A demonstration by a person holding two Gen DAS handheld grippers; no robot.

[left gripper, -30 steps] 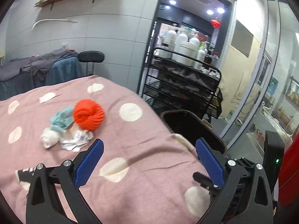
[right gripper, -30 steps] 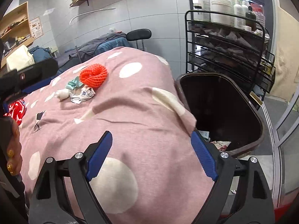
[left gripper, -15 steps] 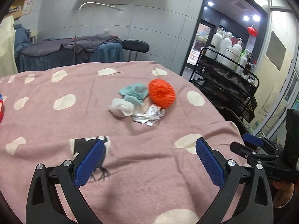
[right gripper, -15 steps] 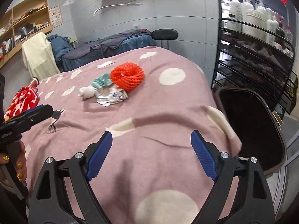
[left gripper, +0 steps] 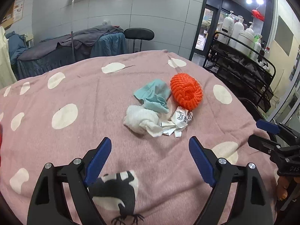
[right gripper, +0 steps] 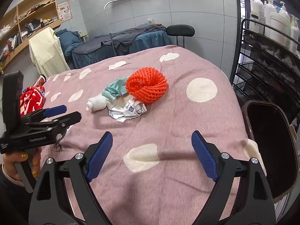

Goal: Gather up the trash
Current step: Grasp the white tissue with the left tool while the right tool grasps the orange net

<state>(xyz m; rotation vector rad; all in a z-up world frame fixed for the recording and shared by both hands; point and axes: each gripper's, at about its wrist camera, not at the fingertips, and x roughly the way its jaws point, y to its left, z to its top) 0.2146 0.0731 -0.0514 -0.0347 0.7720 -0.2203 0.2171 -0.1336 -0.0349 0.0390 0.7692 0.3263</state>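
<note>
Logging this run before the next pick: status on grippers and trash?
Left gripper open, empty. Right gripper open, empty. Trash pile on bedspread: orange foam net, teal cloth, white wad, crumpled wrapper. Nothing blocking.

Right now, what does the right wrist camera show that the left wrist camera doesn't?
Only the right wrist view shows the open dark trash bin, the red patterned cloth and the wooden shelves. Only the left wrist view shows the black bird print on the blanket. Both show the orange foam net, teal cloth, white wad, crumpled wrapper and both open grippers.

Left gripper [left gripper: 150,146] jaws spread wide, right gripper [right gripper: 151,140] likewise (both empty)
</note>
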